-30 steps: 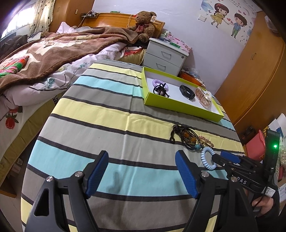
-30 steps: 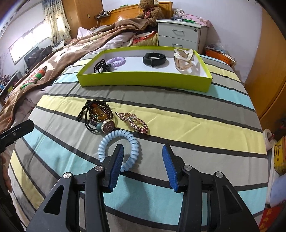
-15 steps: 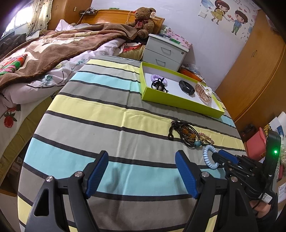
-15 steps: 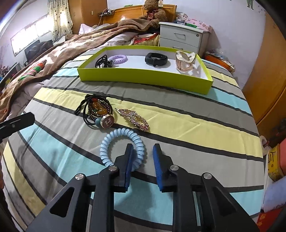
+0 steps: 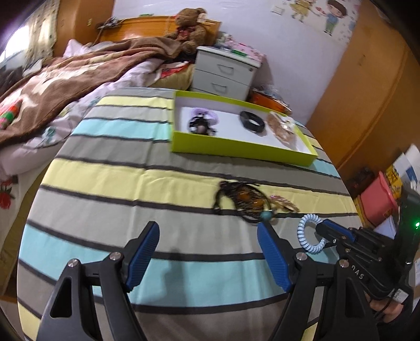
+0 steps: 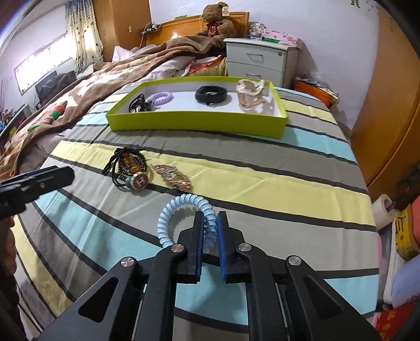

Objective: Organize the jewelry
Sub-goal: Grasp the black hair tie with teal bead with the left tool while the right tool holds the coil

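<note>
Coil bracelet gripped, tray straight ahead

Lime-green cardboard tray (image 6: 194, 123) is lying beyond the right gripper (image 6: 210, 230), whose jaws, just closing, are pinching the pale-blue spiral bracelet (image 6: 170, 217) above the striped cloth; left gripper (image 5: 207, 251) is hovering wide, empty.

Home bedroom: bed (image 6: 147, 65) with brown blanket (image 5: 78, 68), wooden headboard (image 6: 183, 25), teddy bear (image 6: 218, 21), white nightstand (image 6: 260, 57), wardrobe (image 5: 367, 91), curtained window (image 6: 52, 57), cartoon wall stickers (image 5: 317, 13).
</note>
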`<state>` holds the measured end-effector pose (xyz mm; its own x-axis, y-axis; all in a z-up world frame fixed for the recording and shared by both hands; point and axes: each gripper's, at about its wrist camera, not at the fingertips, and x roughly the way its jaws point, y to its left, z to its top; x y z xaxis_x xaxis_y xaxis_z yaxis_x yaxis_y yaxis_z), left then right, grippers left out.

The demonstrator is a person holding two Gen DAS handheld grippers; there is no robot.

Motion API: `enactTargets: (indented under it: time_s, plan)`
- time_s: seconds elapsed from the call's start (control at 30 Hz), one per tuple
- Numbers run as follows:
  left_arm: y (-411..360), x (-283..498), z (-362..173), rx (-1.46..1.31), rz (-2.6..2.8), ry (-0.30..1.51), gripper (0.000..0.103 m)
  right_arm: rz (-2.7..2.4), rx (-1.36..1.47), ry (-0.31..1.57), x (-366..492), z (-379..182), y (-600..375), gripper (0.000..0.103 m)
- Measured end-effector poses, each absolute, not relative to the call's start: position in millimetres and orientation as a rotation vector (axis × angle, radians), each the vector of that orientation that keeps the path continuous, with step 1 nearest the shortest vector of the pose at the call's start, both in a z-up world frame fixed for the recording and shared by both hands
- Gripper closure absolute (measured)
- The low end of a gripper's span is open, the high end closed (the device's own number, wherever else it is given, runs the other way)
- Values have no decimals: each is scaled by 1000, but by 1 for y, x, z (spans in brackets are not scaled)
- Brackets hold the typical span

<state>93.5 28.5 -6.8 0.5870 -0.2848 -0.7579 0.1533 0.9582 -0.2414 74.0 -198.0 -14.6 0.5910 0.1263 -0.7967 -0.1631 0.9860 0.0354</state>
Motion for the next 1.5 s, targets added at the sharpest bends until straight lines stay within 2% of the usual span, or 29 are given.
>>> enactTargets:
  time_s: [0.47, 0.87, 1.0, 1.37, 1.5]
  plan:
    - [-46, 102, -5, 27, -428, 844, 26, 140, -4, 881, 61, 0, -233, 93]
    - [-71, 105, -16, 106, -440, 855, 64, 143, 27, 883, 59, -4, -245, 93]
    - [-75, 105, -17, 119, -438, 861, 68, 144, 30, 881, 60, -4, -245, 93]
    - [-80, 112, -27, 173, -390, 894, 68, 146, 32, 875, 58, -2, -247, 93]
    - [-79, 113, -26, 173, -379, 894, 79, 147, 31, 876, 58, -1, -247, 93]
